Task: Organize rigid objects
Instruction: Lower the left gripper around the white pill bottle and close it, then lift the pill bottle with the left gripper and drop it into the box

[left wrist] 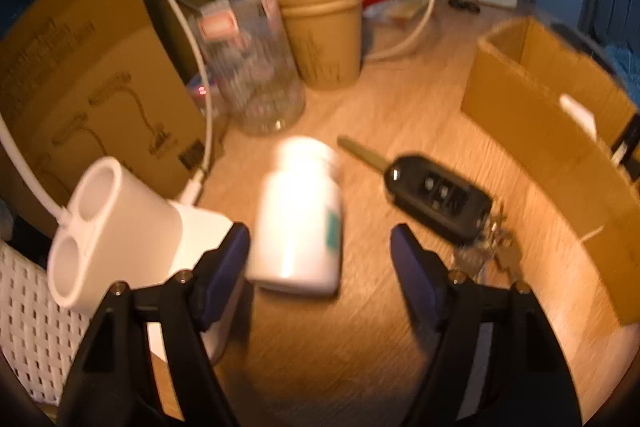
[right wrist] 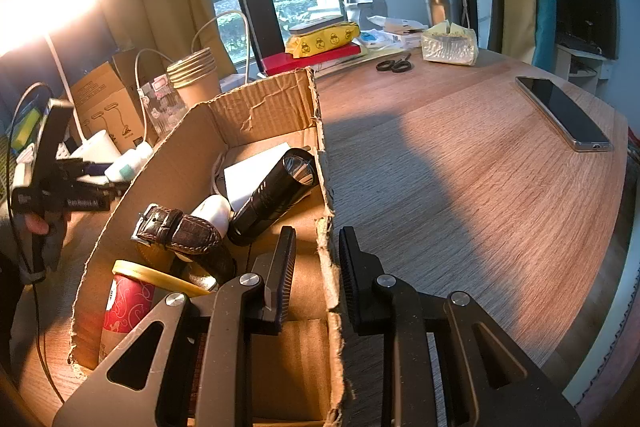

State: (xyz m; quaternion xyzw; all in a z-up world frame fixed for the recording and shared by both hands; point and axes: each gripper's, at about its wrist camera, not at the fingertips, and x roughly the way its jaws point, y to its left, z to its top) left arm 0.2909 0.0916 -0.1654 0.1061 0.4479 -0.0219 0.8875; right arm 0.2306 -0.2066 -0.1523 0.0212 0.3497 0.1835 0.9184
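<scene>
Nearest my lens, the right gripper (right wrist: 316,267) is clenched on the torn wall of the cardboard box (right wrist: 326,211), one finger inside and one outside; I judge I'm holding it so the box stays put while it gets filled. The box sits on the counter (right wrist: 460,187) and already holds a flashlight (right wrist: 276,195), a red can (right wrist: 128,303) and a leather-strapped watch (right wrist: 180,231), so the sorting looks partly done. My left gripper (left wrist: 320,255) has its fingers apart, grasping nothing, angled down over the white pill bottle (left wrist: 300,211) lying on its side between them. That bottle seems my next pick. The car key (left wrist: 432,191) waits just beside it, close to the box wall.
</scene>
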